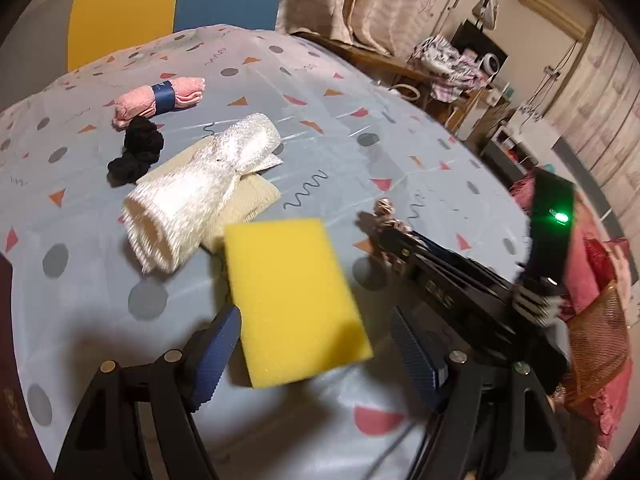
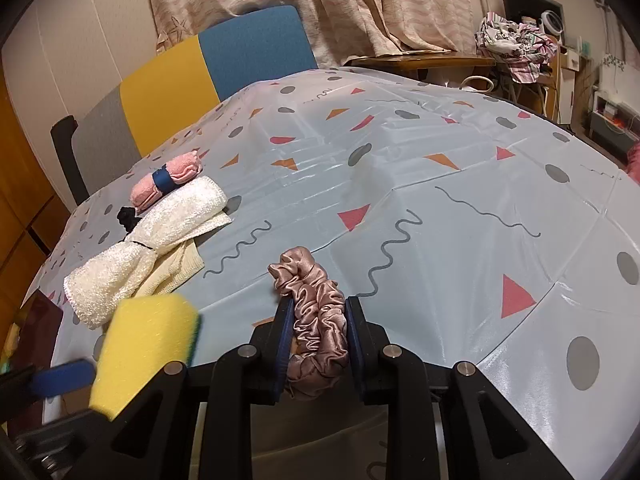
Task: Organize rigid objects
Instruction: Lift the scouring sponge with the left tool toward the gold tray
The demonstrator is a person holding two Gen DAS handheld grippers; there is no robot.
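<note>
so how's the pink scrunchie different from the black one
The pink scrunchie is satiny and glossy; the black scrunchie looks matte. The pink one is clamped between the right gripper pads, near the table's front edge; the black one lies loose on the tablecloth between the towels. Both are ruffled fabric hair ties.

Towel bundle [image 1: 200, 196], black scrunchie [image 1: 138, 156] and pink roll [image 1: 160, 98] crowd left, tablecloth [image 2: 460, 208] right open

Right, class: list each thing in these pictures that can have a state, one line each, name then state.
Left gripper: open, pads off the sponge.
Right gripper: shut on the scrunchie.
Yellow foam sponge: between the left jaws, unclamped.
Dusty-pink satin scrunchie: pinched.
White fluffy towel: rolled, tied mid-length.
Pink towel: rolled, blue band round it.
</note>
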